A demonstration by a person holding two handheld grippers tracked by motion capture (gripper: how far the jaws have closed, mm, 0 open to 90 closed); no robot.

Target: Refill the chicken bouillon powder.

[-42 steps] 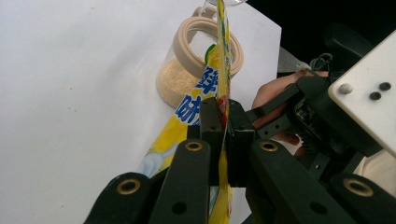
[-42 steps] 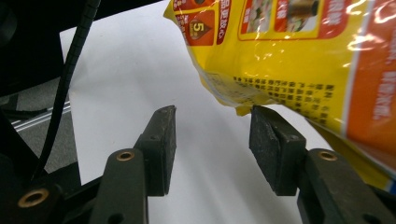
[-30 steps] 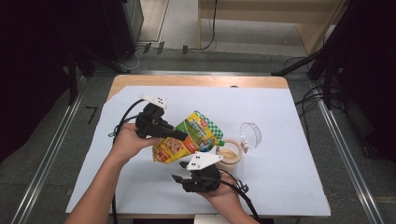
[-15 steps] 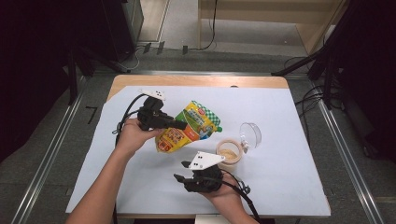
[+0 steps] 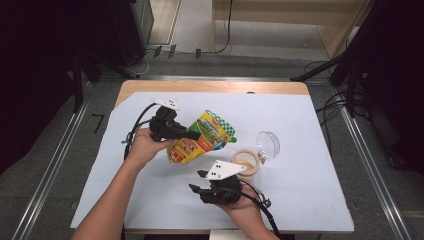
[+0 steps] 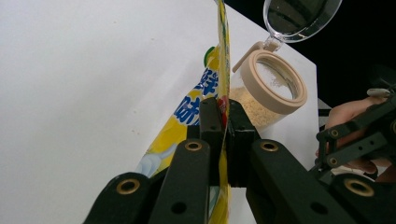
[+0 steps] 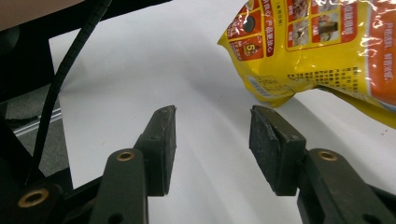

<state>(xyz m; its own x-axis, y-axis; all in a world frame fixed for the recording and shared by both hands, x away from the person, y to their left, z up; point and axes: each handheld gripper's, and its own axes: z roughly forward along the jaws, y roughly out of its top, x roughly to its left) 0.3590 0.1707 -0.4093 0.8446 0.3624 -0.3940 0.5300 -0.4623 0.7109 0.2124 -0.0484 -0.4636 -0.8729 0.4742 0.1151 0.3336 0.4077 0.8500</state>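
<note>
High view, nearest me first: my right gripper (image 5: 202, 181) sits at about six o'clock on the white table cover (image 5: 310, 150), jaws spread partway with nothing between them; the right gripper view confirms bare cover in the gap, the yellow seasoning pouch (image 7: 322, 46) hanging beyond at one o'clock. That hand has kept still over the last second.

Farther in, at nine o'clock of the table centre, my left gripper (image 5: 192, 134) is clamped on the pouch (image 5: 202, 137). The left gripper view has the pads pinching the pouch's thin edge (image 6: 223, 112). A second ago the pouch hung tipped right beside the open jar (image 5: 246, 162); now I have drawn it back toward ten o'clock, clear of the jar's mouth and held over the cover.

Beyond, at three o'clock of the pouch, the jar stands with pale granules inside and its clear flip lid (image 5: 268, 145) thrown back.

I judge the pouring finished; next comes laying the pouch down and shutting the lid.
</note>
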